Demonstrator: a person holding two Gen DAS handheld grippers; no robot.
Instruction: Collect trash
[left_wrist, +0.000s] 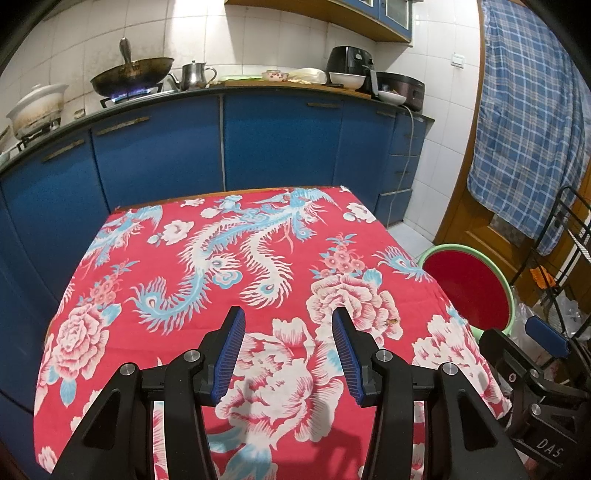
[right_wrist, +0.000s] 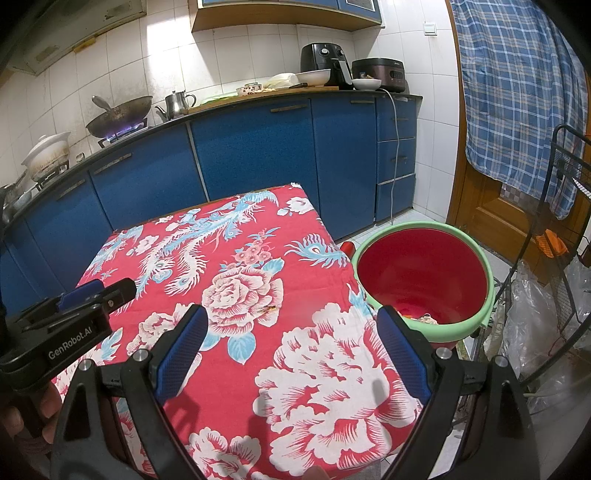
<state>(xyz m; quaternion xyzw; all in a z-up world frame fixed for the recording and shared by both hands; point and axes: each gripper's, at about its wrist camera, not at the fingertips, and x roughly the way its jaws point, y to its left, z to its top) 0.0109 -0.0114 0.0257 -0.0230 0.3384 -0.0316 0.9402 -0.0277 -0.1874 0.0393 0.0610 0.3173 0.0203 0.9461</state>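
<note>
My left gripper (left_wrist: 288, 354) hangs with jaws spread on nothing; my right gripper (right_wrist: 291, 350) likewise, wider. The only trash on the cloth is a small brownish scrap (left_wrist: 392, 322), at about one o'clock from my left jaws; I judge it light, brittle, best pinched from its sides. The tablecloth (right_wrist: 229, 369) is soft and may bunch; the red bin (right_wrist: 424, 273) sits at two o'clock, off the table edge; a wok (left_wrist: 133, 75) burns at eleven.
</note>
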